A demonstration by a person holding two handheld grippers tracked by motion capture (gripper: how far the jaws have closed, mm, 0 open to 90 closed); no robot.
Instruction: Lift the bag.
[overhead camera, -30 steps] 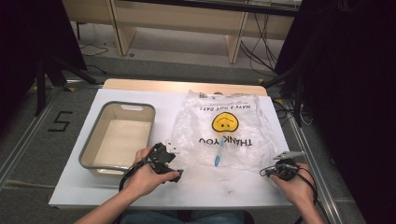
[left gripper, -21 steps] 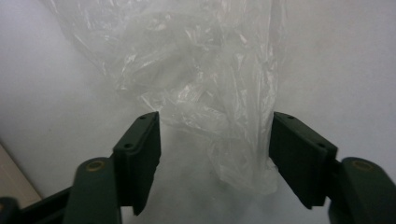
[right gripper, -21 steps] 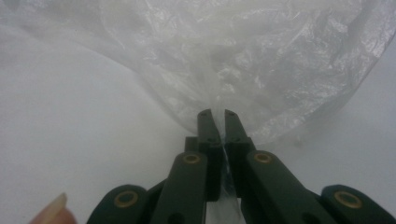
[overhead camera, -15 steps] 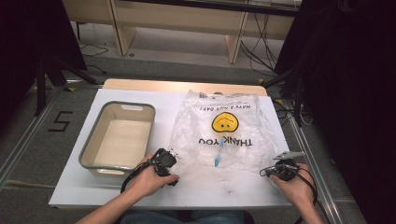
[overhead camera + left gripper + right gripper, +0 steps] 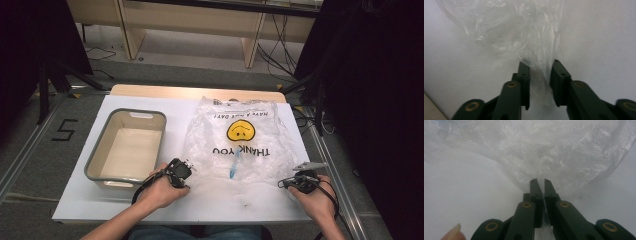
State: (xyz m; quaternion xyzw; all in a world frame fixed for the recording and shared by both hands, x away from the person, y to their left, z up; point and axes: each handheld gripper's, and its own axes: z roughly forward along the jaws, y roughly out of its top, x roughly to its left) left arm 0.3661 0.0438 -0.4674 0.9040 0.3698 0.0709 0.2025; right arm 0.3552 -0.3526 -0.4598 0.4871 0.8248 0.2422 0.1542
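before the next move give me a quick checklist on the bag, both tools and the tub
1. Right tool clamped on the plastic bag edge: ok, jaws nearly together with film pinched between them.
2. Left tool gripping the bag's other near corner: not ok, its jaws have just been closing and film lies between them, but a gap shows.
3. Bag flat on the white table: ok, printed side up, beside the tub.
4. Blue object inside the bag: cannot tell what it is.
5. Grey tub ready to receive: ok, it looks empty and sits left of the bag.
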